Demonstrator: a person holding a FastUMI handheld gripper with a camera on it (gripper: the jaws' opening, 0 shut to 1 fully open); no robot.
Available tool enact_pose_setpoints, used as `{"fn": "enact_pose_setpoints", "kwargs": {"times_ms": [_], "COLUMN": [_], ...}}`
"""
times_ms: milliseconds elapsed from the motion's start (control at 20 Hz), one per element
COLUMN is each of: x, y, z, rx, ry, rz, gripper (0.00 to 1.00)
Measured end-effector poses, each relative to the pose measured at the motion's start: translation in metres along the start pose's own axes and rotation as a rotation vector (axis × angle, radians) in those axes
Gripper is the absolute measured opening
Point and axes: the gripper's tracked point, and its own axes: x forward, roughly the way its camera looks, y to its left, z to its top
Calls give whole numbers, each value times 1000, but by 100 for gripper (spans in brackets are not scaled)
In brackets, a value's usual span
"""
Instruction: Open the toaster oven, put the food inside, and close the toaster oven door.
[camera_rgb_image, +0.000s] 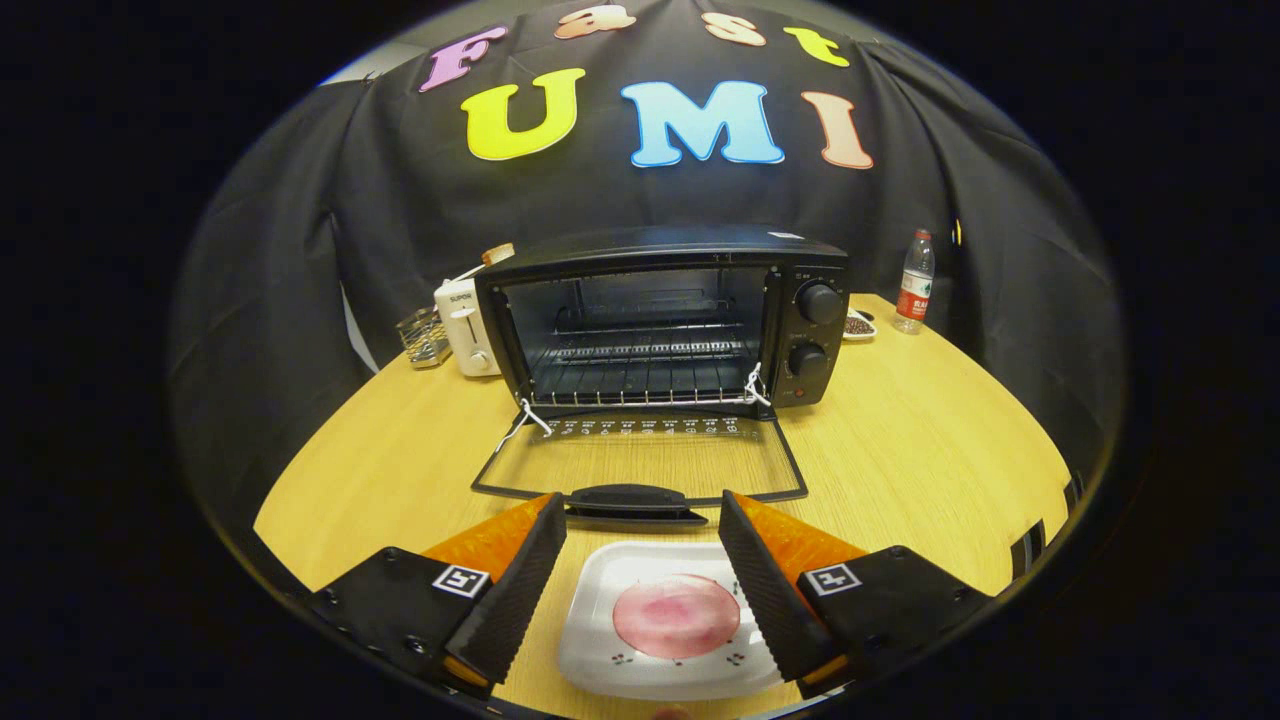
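A black toaster oven (665, 315) stands on the wooden table with its glass door (640, 455) folded down flat toward me; the wire rack (645, 352) inside is bare. A white square plate (610, 655) carrying a round pink slice of food (676, 617) lies on the table just in front of the door's handle (630, 498). My gripper (642, 525) hovers open over the plate, one finger on each side of it, fingertips close to the door handle. Neither finger touches the plate or the food.
A white pop-up toaster (466, 327) and a small wire rack (425, 338) stand left of the oven. A small dish (858, 325) and a water bottle (915, 282) stand to its right. The round wooden table (930, 450) ends close behind the oven.
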Motion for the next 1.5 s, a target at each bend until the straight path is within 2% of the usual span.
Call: {"fn": "enact_pose_setpoints", "kwargs": {"times_ms": [150, 300, 650, 900, 1100, 1400, 1500], "x": [-16, -26, -37, -36, -29, -23, -18], "y": [-13, -31, -66, -80, -87, -82, -83], "z": [-2, -7, -35, -62, -87, -96, -98], "rx": [24, 103, 251, 367, 324, 330, 331], "ry": [77, 169, 459, 635, 714, 788, 795], "rz": [80, 159, 325, 372, 365, 395, 382], "gripper": [98, 98, 98, 98, 98, 78, 71]}}
